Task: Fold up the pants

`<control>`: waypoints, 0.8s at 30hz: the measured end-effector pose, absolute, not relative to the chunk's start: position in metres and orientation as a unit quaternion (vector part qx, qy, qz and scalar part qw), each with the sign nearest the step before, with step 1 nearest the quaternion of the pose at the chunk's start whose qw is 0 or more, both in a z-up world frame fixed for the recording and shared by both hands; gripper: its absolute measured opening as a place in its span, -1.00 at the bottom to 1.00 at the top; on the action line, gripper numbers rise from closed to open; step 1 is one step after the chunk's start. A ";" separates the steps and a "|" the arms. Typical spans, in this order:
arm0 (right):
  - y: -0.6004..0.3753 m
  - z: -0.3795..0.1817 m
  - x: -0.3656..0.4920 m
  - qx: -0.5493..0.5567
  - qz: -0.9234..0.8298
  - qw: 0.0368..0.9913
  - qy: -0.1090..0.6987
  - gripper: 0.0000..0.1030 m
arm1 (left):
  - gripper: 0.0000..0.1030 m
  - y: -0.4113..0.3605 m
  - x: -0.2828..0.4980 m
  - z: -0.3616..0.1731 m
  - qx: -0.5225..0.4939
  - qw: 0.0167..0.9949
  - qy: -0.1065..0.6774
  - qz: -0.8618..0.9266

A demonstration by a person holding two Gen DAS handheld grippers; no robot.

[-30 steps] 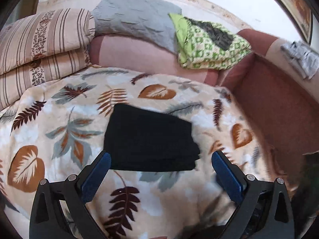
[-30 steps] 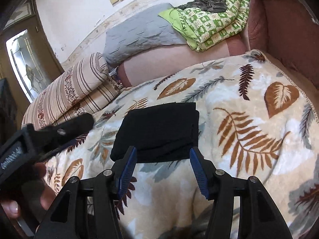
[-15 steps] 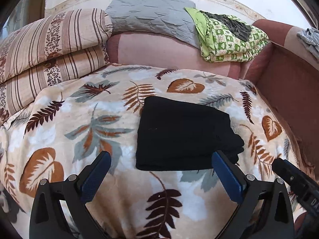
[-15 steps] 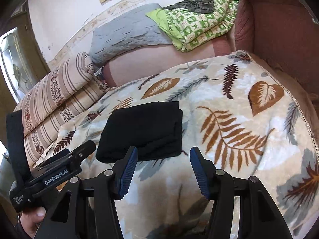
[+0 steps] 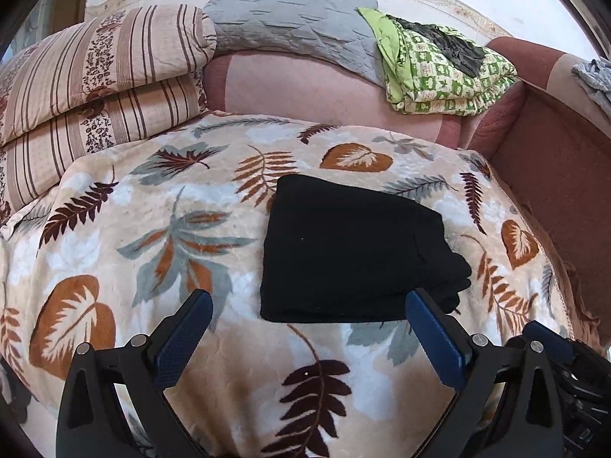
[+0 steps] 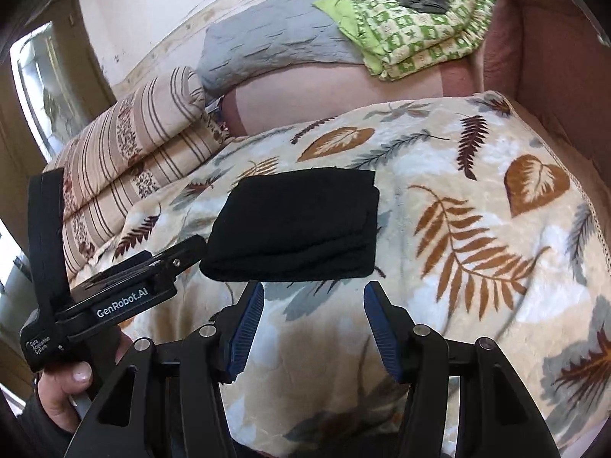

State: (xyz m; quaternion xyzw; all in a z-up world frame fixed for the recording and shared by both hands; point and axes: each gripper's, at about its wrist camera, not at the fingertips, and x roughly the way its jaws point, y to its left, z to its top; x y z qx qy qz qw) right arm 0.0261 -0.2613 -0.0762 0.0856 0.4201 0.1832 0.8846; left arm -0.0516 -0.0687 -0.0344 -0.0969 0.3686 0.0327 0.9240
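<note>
Left wrist: folded pants (image 5: 351, 252) on blanket (image 5: 152, 229)

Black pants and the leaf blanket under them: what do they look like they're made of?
Black pants: probably a soft matte knit or fleece. The folded edges look thick and rounded, and nothing shines. The weave is too dark to tell.

Leaf blanket: plush, fleece-like pile. It has a fuzzy, slightly mottled surface with a soft sheen, and it drapes in rounded folds.

Left gripper and right gripper are open, touching neither.

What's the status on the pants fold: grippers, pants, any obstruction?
Left gripper open, empty; right gripper open, empty. Black pants folded into a compact stack on the leaf blanket. No obstruction seen.
</note>
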 end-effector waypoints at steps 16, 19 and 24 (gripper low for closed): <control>-0.284 -0.078 0.027 0.145 0.187 0.878 0.416 0.11 | 0.98 -0.080 -0.042 -0.040 -0.075 0.924 0.373 0.037; -0.285 -0.079 0.027 0.147 0.187 0.877 0.417 0.11 | 0.98 -0.082 -0.046 -0.040 -0.066 0.926 0.370 0.038; -0.284 -0.079 0.027 0.144 0.184 0.878 0.417 0.11 | 0.98 -0.081 -0.049 -0.040 -0.064 0.926 0.370 0.038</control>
